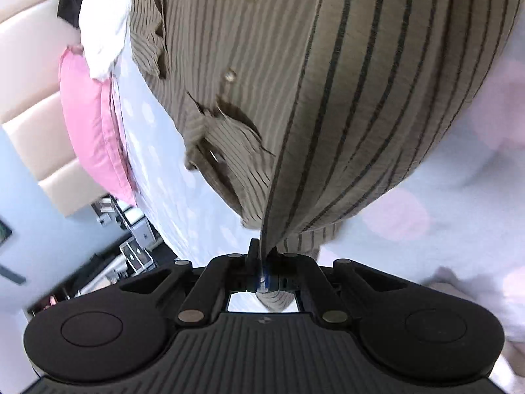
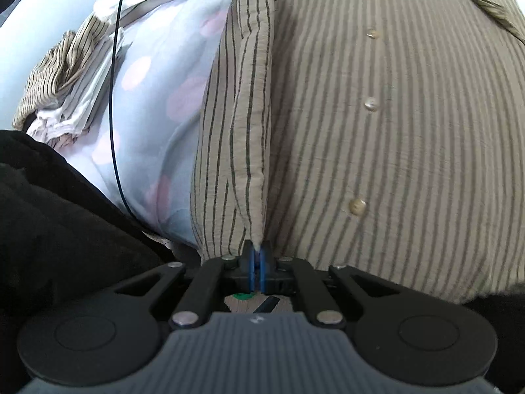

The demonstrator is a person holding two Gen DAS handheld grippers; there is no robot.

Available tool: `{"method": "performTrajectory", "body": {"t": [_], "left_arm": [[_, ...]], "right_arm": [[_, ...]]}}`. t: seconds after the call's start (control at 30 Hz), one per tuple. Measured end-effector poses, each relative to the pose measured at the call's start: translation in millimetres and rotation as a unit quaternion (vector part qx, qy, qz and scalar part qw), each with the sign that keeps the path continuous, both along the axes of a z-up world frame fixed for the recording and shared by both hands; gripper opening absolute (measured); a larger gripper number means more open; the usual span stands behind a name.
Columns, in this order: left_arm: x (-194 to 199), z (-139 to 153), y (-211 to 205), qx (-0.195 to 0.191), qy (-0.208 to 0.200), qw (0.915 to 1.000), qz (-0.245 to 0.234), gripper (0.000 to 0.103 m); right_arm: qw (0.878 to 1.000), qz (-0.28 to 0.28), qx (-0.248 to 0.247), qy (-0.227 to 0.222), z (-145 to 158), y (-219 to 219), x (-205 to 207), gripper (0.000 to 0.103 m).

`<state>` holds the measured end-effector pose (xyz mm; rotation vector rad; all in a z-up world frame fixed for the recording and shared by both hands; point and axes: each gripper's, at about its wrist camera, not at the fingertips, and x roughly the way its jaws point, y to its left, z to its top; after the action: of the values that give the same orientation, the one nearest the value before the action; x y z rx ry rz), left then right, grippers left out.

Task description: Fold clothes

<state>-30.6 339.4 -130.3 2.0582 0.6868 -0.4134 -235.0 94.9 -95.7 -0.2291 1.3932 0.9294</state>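
Observation:
A tan shirt with dark stripes [image 1: 344, 92] lies spread on a pale bedsheet with pink dots [image 1: 426, 203]. My left gripper [image 1: 262, 256] is shut on an edge of the shirt, and the cloth rises from its jaws as a fold. In the right wrist view the same shirt [image 2: 393, 131] shows its button row [image 2: 370, 103]. My right gripper [image 2: 257, 252] is shut on a folded edge of the shirt, which runs away from the jaws as a ridge.
A pink pillow [image 1: 88, 121] and white cloth [image 1: 105, 26] lie at the bed's head by a beige padded headboard [image 1: 29, 65]. A pile of other striped clothes [image 2: 65, 65] lies at the left. A thin black cable [image 2: 113, 98] hangs there. Dark fabric [image 2: 59, 223] fills the lower left.

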Motion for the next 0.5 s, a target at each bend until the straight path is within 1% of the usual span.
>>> {"method": "performTrajectory", "body": {"t": [0.07,0.13,0.2,0.3,0.37,0.5], "left_arm": [[13,1,-12,0.003,0.006,0.9999,-0.012,0.001],[25,-1,-24,0.008,0.016,0.9994,-0.029,0.0],[36,-6,-36,0.013,0.039,0.9983,-0.041,0.0],[51,-19,-56,0.029,0.068,0.9951,-0.065,0.0],[61,-28,-69,0.032,0.083,0.9933,-0.074,0.0],[85,-49,-90,0.04,0.115,0.99,-0.072,0.0]], "right_arm": [[1.0,-0.01,0.001,0.004,1,-9,2,0.004],[1.0,-0.016,0.005,0.02,-2,-17,5,0.004],[0.999,-0.024,0.009,0.04,-7,-24,8,0.004],[0.997,-0.037,0.015,0.066,-18,-34,14,0.004],[0.996,-0.044,0.017,0.078,-25,-41,19,0.004],[0.992,-0.055,0.018,0.108,-41,-52,30,0.004]]}}
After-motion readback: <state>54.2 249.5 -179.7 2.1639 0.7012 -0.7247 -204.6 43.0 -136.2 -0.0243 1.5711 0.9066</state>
